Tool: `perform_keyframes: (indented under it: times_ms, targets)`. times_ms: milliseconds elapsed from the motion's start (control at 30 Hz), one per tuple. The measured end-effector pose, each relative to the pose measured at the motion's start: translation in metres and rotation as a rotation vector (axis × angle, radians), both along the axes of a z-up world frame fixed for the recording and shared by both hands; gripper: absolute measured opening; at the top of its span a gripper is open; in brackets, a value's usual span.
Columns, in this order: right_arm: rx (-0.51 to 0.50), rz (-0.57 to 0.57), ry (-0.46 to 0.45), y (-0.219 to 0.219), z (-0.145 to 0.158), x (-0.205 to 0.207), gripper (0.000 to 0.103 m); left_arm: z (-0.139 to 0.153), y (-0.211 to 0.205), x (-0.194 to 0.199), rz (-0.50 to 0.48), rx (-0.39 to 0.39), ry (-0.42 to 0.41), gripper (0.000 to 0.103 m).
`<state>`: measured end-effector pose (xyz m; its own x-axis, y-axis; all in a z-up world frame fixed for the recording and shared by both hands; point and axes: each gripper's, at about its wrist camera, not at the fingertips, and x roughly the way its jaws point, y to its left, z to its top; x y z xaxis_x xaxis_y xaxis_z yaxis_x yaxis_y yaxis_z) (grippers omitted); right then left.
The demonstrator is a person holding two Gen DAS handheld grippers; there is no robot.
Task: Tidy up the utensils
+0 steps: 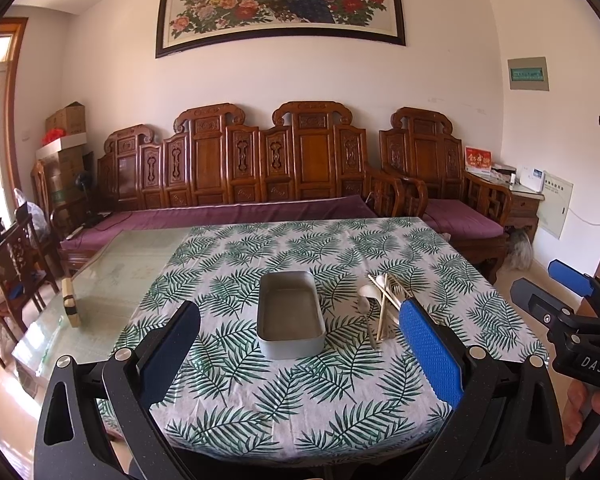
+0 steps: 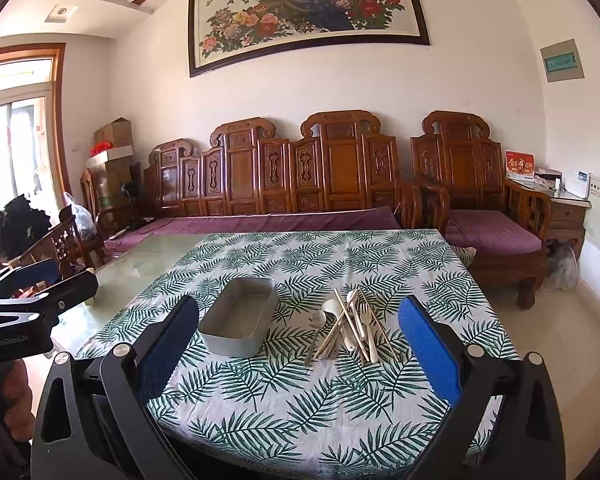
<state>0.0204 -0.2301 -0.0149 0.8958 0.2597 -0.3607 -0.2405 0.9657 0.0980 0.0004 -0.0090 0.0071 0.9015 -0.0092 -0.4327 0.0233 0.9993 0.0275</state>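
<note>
Utensils [image 2: 350,330] btwn R tongs [image 2: 300,344] tips

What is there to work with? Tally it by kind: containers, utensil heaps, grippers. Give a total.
Tray: 1
Utensil pile: 1 (pieces overlap, no single count)
Grippers: 2 (left gripper, right gripper, both open)
Total: 4

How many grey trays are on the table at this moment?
1. The grey tray stands empty on the leaf-print tablecloth, just left of the pile of utensils. No second tray shows in either wrist view; both claws are open above the near edge.
</note>
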Motion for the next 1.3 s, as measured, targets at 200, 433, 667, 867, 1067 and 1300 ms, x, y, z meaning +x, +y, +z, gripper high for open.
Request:
perform_keyframes:
  times_ms: [200,433,667,867,1067,1300]
  targets:
    - [0.001,0.0,0.0,-0.0001,0.0004,-0.0001,0.1,0.0007,-0.0018,-0.0001,-0.002,-0.001,-0.001,0.097]
    - [0.0,-0.006,-0.004,0.0006,0.0018,-0.0009,0.1,0.0049,-0.0041,-0.0032,-0.009,0.001,-0.008,0.097]
    - [0.002,-0.006,-0.004,0.0,0.0011,0.0002,0.1,0.0061,-0.0051,-0.0063,-0.015,0.003,-0.013,0.097]
    - [0.006,-0.006,-0.005,-0.0041,0.0031,-0.0025,0.1,0.0058,-0.0059,-0.0064,-0.015,0.004,-0.013,0.097]
    - [0.005,-0.009,-0.009,-0.0035,0.0077,-0.0037,0.1,0.0064,-0.0072,-0.0068,-0.018,0.007,-0.014,0.097]
    - [0.005,-0.009,-0.01,-0.0036,0.0075,-0.0035,0.1,0.0062,-0.0082,-0.0067,-0.019,0.007,-0.013,0.097]
